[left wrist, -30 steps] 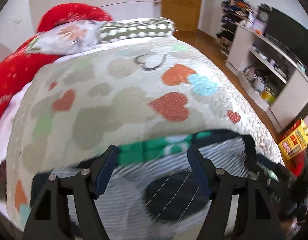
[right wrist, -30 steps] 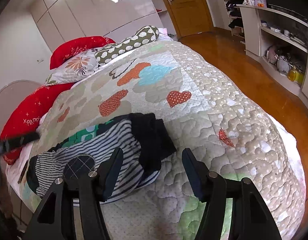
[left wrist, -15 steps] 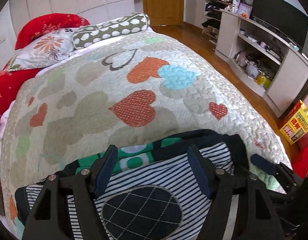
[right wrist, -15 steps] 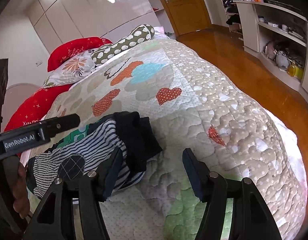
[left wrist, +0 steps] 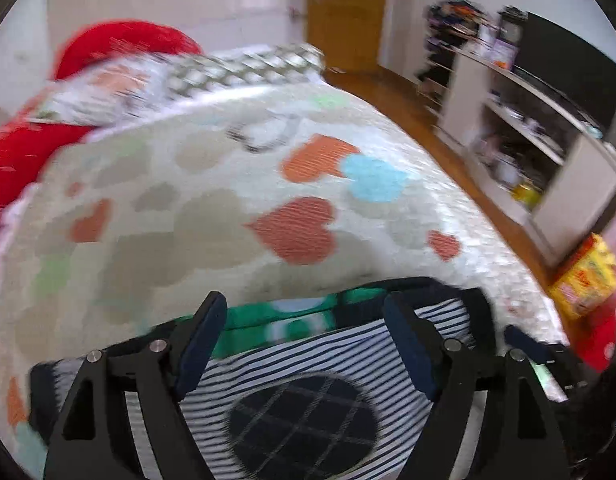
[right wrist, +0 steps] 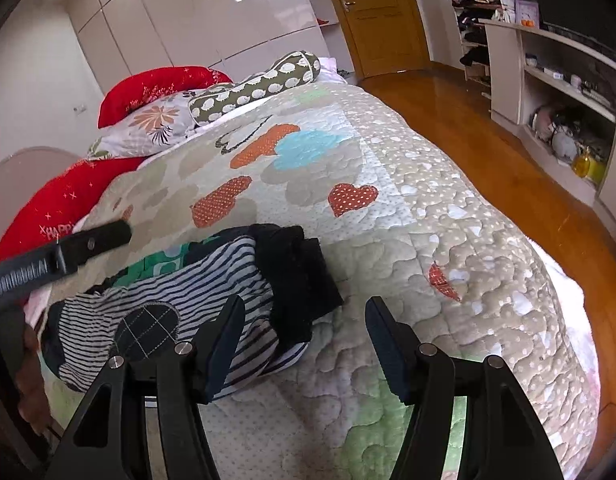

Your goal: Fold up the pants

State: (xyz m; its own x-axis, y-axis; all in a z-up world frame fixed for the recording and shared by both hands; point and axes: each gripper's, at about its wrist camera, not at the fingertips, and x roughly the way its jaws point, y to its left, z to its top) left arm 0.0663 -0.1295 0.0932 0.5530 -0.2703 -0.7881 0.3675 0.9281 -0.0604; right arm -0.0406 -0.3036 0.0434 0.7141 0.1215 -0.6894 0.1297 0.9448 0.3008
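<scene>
Near edge of bed [right wrist: 488,240], left part: striped pants [right wrist: 212,280] lying bunched on the quilt, dark round patch uppermost, green printed fabric [right wrist: 156,262] showing at the far side, dark cuff or waistband part folded over at the right end.

Left gripper [left wrist: 304,336]: fingers spread wide, just been opening further, poised over the striped cloth near the patch; nothing pinched, cloth merely seen between and beyond the pads. View blurred; contact with the fabric cannot be told.

Right gripper [right wrist: 304,340]: fingers spread, nothing between them but quilt and the lower right edge of the pants; left finger [right wrist: 224,344] overlapping the striped hem in view, touching or not cannot be told.

Judged step: approach for a grasp, before any fold; garment not yet flattened. Next move likely calls for each gripper closing on an end or edge of the pants, then drawing the cloth out flat. Risk: catching the quilt together with the fabric.
</scene>
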